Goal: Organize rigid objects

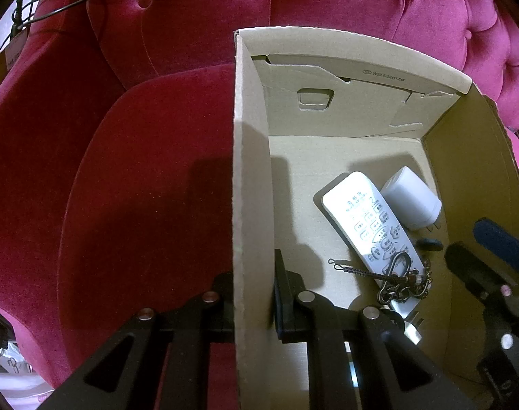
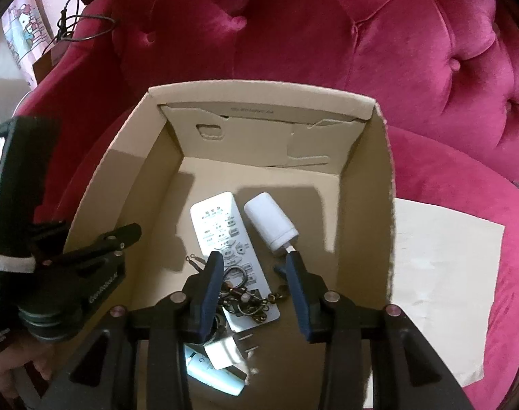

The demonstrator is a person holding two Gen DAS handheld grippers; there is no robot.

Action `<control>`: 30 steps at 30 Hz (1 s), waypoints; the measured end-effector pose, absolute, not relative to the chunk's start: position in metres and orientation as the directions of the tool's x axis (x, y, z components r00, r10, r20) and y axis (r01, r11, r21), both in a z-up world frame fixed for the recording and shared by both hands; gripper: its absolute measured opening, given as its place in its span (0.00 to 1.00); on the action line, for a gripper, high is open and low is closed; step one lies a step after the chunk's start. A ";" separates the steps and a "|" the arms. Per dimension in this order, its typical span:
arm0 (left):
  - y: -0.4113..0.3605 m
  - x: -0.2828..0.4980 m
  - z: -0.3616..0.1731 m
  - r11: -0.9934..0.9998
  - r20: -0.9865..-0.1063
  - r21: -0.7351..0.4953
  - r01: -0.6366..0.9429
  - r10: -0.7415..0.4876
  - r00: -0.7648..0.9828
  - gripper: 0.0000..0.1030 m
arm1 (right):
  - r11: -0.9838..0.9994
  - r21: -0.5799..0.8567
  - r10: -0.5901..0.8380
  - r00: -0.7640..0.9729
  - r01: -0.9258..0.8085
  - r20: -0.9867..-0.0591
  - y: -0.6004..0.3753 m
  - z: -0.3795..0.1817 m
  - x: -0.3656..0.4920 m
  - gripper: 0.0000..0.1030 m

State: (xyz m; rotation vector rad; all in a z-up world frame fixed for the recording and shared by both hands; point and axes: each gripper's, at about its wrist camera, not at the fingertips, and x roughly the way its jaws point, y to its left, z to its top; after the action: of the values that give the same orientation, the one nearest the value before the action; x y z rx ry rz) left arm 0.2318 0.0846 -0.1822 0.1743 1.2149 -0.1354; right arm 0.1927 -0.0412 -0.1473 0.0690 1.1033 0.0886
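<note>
On the seat of a pink velvet armchair [image 2: 379, 51] sits an open cardboard box [image 2: 372, 177], and both tools are at it. Ahead of the right gripper [image 2: 256, 273], on the box floor, lies a white remote control [image 2: 218, 218] with its buttons up, and just to the right of it a white charger plug [image 2: 271, 225] on its side, prongs pointing back toward the tool. The right gripper hangs over the near end of the remote with its two blue-padded fingers [image 2: 208, 294] spread wide, nothing between them; below that gap a keyring with a chain [image 2: 245, 299] is draped across the remote's near end. Closer still, under the gripper's body, lie a second small white plug [image 2: 225, 348] and a pale tube-like thing [image 2: 211, 372] (I cannot tell what it is).

The left gripper [image 1: 254, 307] is at the box's left wall [image 1: 251, 205]: one finger [image 1: 285, 294] inside the box, the other outside, the cardboard standing between them. Whether the pads actually press on the wall I cannot tell. From that side the remote [image 1: 369, 222] and plug [image 1: 410, 201] lie ahead and to the right, with the keyring [image 1: 396, 273] nearer.

Right of the box, a flat sheet of pale paper [image 2: 444, 266] rests on the cushion. A thin black cable [image 2: 85, 20] loops over the far left arm of the chair.
</note>
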 end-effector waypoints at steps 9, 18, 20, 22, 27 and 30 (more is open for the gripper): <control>0.085 0.232 -0.182 0.978 -0.939 0.063 0.197 -0.009 0.343 0.14 | 0.996 0.085 0.082 0.473 -0.014 -0.877 -0.046 -0.127 0.184 0.43; 0.085 0.232 -0.182 0.978 -0.939 0.062 0.197 -0.010 0.343 0.14 | 0.996 0.085 0.061 0.481 0.030 -0.875 -0.052 -0.110 0.177 0.50; 0.085 0.232 -0.182 0.978 -0.939 0.062 0.197 -0.009 0.343 0.14 | 0.996 0.082 0.053 0.485 0.039 -0.873 -0.052 -0.108 0.175 0.55; 0.085 0.232 -0.182 0.978 -0.939 0.063 0.197 -0.008 0.343 0.14 | 0.996 0.079 0.046 0.490 0.047 -0.871 -0.054 -0.105 0.172 0.60; 0.085 0.232 -0.182 0.978 -0.939 0.067 0.199 -0.005 0.345 0.14 | 0.994 0.081 0.033 0.501 0.073 -0.865 -0.061 -0.096 0.164 0.75; 0.084 0.232 -0.183 0.978 -0.938 0.071 0.199 -0.003 0.346 0.14 | 0.994 0.073 0.019 0.509 0.087 -0.861 -0.063 -0.091 0.160 0.84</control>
State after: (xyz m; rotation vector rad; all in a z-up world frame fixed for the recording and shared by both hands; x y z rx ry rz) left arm 0.2320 0.0843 -0.1830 0.1839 1.2129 -0.1315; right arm 0.1601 -0.0634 -0.0913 0.1119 1.0368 -0.0412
